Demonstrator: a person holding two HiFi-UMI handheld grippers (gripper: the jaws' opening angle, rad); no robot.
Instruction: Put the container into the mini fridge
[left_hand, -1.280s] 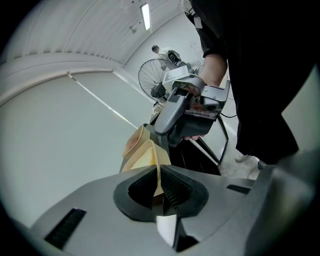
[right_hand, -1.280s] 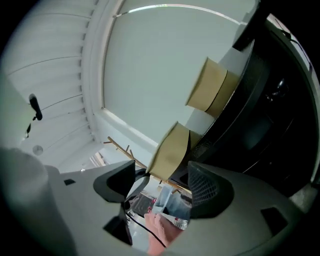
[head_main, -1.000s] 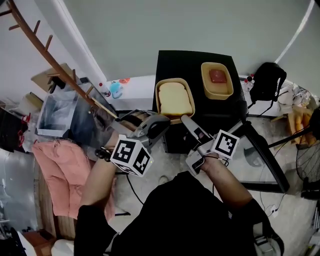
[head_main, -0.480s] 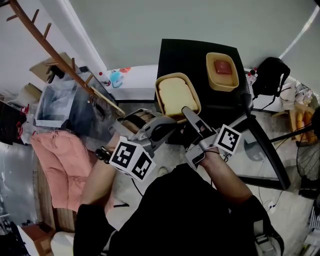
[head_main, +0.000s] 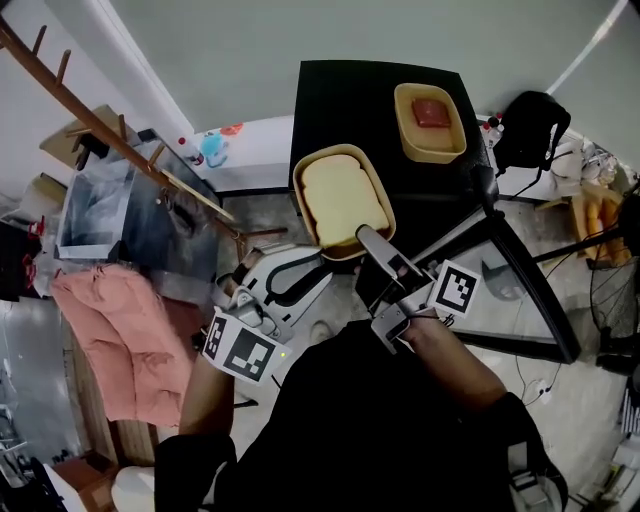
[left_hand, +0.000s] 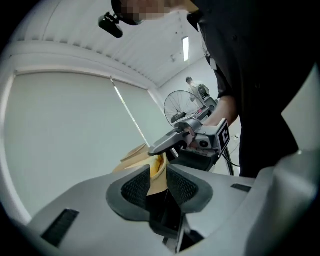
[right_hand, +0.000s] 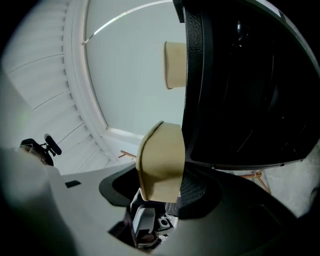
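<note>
My left gripper comes in from lower left, its jaws just eased slightly apart with the container rim between them. My right gripper, at frame centre, has just closed further and clamps the container's near end.

Right gripper: jaws have just been closing. The pads are now on the tan container, which stands edge-on between them. Black mini fridge fills the upper right. The held container sits just beside the fridge's left edge, low down. A second tan container shows against that same edge, higher up and well apart from the first.
</note>
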